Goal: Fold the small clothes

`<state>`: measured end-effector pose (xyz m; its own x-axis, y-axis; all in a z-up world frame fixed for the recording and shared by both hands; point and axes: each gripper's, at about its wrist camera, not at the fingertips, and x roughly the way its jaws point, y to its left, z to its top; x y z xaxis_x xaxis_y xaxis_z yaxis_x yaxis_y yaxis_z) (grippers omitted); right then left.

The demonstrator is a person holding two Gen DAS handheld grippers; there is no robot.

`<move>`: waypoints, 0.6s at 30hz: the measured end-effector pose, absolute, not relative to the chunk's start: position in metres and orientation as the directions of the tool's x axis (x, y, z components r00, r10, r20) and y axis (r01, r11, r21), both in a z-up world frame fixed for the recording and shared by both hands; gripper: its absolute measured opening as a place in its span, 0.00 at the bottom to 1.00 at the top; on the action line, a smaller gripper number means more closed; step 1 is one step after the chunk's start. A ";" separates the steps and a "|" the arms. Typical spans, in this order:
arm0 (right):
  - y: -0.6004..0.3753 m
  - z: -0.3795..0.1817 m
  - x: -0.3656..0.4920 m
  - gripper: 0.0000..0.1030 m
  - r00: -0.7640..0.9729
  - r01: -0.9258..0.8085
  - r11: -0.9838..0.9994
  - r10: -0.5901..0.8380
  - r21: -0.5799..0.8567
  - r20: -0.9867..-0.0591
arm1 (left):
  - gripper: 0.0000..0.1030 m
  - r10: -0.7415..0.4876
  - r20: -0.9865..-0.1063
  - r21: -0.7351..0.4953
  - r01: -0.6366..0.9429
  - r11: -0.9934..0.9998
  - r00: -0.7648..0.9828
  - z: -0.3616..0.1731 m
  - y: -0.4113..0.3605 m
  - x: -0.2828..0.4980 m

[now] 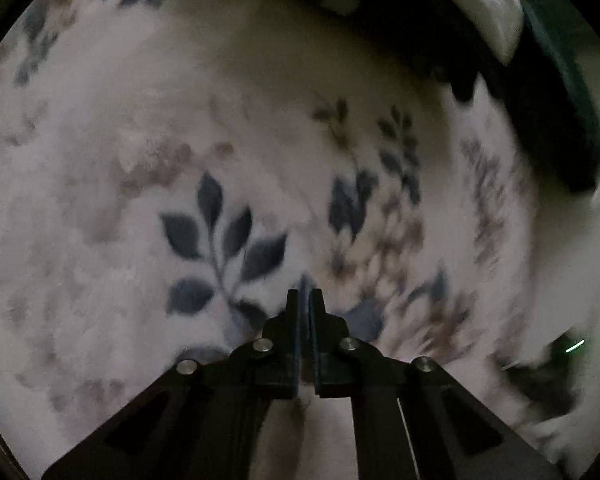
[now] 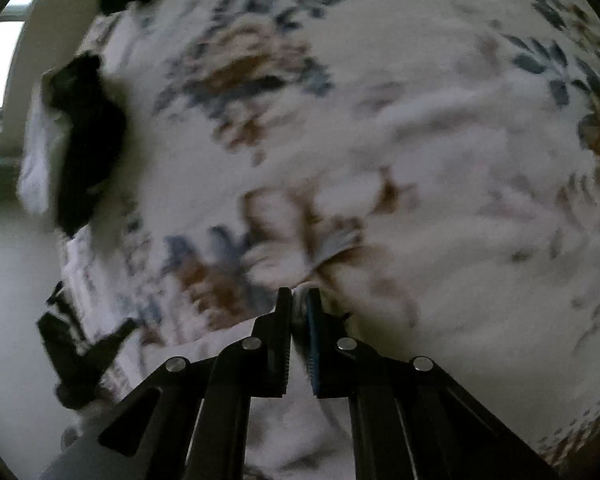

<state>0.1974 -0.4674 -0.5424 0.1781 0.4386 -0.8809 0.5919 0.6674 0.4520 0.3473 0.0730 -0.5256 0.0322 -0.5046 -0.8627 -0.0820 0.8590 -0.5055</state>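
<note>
The white flowered garment [image 2: 380, 140] fills both views, hanging from the right gripper [image 2: 299, 300], which is closed on a pinch of it, and the left gripper [image 1: 304, 300], also closed on cloth. Both views are blurred. To fold well, I would keep both pinches firm and level and the edge taut, clear of the dark clothes [image 2: 84, 140] beside it.

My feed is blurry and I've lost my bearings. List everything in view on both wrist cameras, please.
floral fabric: one spread, white with blue and brown leaf print, fills both views.
dark garment: one, black, left edge of right wrist view, on the fabric beside something white.
dark item: one, black, lower left of right wrist view; too blurred to identify.
window: one, bright, far left.
left hand-held gripper: black, fingers closed, nothing clearly between them.
right hand-held gripper: black, fingers pinching white cloth.
</note>
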 end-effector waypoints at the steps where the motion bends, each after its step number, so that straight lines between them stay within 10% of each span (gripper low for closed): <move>1: -0.470 -0.549 0.198 0.07 0.162 0.601 0.664 0.444 0.445 -0.881 | 0.04 -0.509 -0.860 -0.510 -0.084 0.856 0.030 -0.520 0.076 0.348; 5: -0.476 -0.549 0.195 0.11 0.140 0.589 0.635 0.529 0.500 -0.837 | 0.25 -0.532 -0.847 -0.532 -0.013 0.847 -0.001 -0.495 0.079 0.326; 7: -0.478 -0.541 0.192 0.29 0.148 0.569 0.624 0.564 0.536 -0.813 | 0.54 -0.552 -0.834 -0.552 -0.007 0.834 -0.023 -0.489 0.080 0.298; 11: -0.471 -0.542 0.187 0.44 0.109 0.549 0.628 0.601 0.552 -0.792 | 0.54 -0.558 -0.826 -0.556 -0.047 0.830 -0.084 -0.503 0.075 0.257; 13: -0.464 -0.549 0.187 0.44 0.081 0.552 0.631 0.610 0.545 -0.788 | 0.48 -0.552 -0.830 -0.549 -0.054 0.834 -0.081 -0.510 0.066 0.248; 15: -0.459 -0.556 0.185 0.44 0.060 0.552 0.632 0.621 0.544 -0.782 | 0.04 -0.561 -0.826 -0.559 -0.051 0.828 -0.058 -0.511 0.059 0.245; 18: -0.453 -0.553 0.183 0.11 0.074 0.539 0.656 0.588 0.528 -0.806 | 0.03 -0.552 -0.833 -0.552 -0.009 0.833 0.028 -0.490 0.054 0.250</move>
<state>0.1830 -0.4527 -0.5529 0.0744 0.5876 -0.8057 0.5392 0.6560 0.5282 0.2503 0.0544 -0.4900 0.0278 -0.5521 -0.8333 -0.0091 0.8335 -0.5525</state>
